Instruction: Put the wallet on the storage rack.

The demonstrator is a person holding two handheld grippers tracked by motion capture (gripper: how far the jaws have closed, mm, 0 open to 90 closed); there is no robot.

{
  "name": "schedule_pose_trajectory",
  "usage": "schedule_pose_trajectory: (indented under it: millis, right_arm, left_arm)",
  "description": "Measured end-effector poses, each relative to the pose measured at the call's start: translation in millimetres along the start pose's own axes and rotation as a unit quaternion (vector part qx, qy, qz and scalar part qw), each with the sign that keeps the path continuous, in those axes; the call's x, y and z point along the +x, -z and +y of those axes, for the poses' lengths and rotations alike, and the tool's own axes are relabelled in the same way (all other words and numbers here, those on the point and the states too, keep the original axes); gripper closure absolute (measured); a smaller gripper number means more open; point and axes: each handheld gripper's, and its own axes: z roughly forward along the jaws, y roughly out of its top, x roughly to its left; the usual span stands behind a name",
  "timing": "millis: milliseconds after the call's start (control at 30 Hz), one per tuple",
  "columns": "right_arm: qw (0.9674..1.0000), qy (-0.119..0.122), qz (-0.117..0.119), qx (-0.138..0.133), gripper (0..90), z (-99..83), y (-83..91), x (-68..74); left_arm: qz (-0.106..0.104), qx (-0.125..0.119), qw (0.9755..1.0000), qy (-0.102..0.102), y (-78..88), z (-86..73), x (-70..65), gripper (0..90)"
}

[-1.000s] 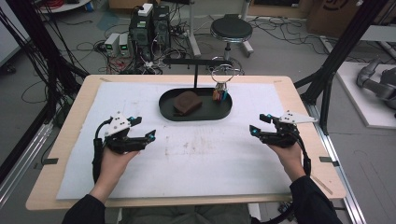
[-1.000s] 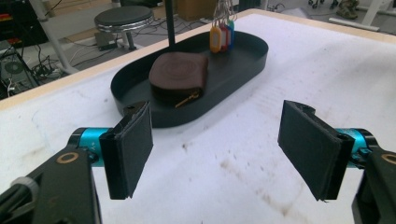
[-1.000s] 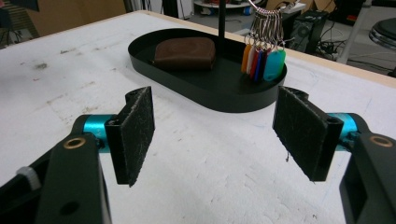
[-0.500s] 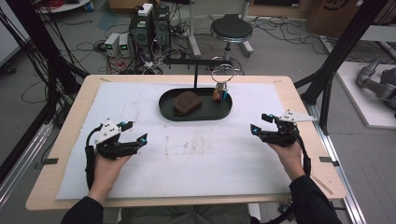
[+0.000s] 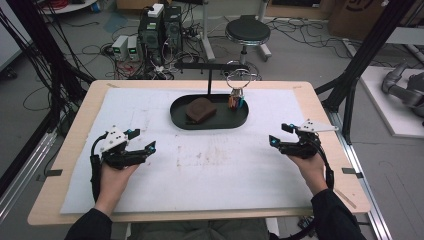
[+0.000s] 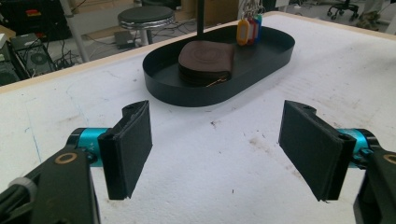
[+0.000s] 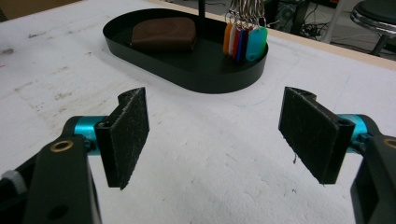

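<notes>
A black oval tray (image 5: 210, 125) sits at the far middle of the white mat. In it lies a brown leather pouch (image 5: 201, 110), and a bunch of coloured key tags (image 5: 235, 101) hangs over its right end from a black stand (image 5: 209, 80). My left gripper (image 5: 144, 139) rests on the mat at the near left, open, with nothing between its pads (image 6: 128, 149). My right gripper (image 5: 279, 133) rests at the near right; its jaws have just been opening and stand wide and empty (image 7: 215, 135). Both point toward the tray (image 6: 187, 91) (image 7: 205, 79), well short of it.
The white mat (image 5: 215, 170) covers a wooden table (image 5: 320, 105). Behind the far edge stand a round stool (image 5: 245, 32), computer boxes (image 5: 160, 25) and loose cables on the floor. Black frame posts (image 5: 360, 65) rise at both sides.
My left gripper has shifted a little to the left and toward the near edge. The right hand has kept its place.
</notes>
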Motion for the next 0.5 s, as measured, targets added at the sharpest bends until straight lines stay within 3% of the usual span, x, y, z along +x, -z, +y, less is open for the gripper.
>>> schedule_pose_trajectory:
  millis: [500]
  right_arm:
    - [1.0000, -0.001, 0.002, -0.002, 25.1, -0.1, -0.1, -0.5]
  left_arm:
    - [0.003, 0.004, 1.0000, 0.001, 0.0, -1.3, 0.2, 25.7]
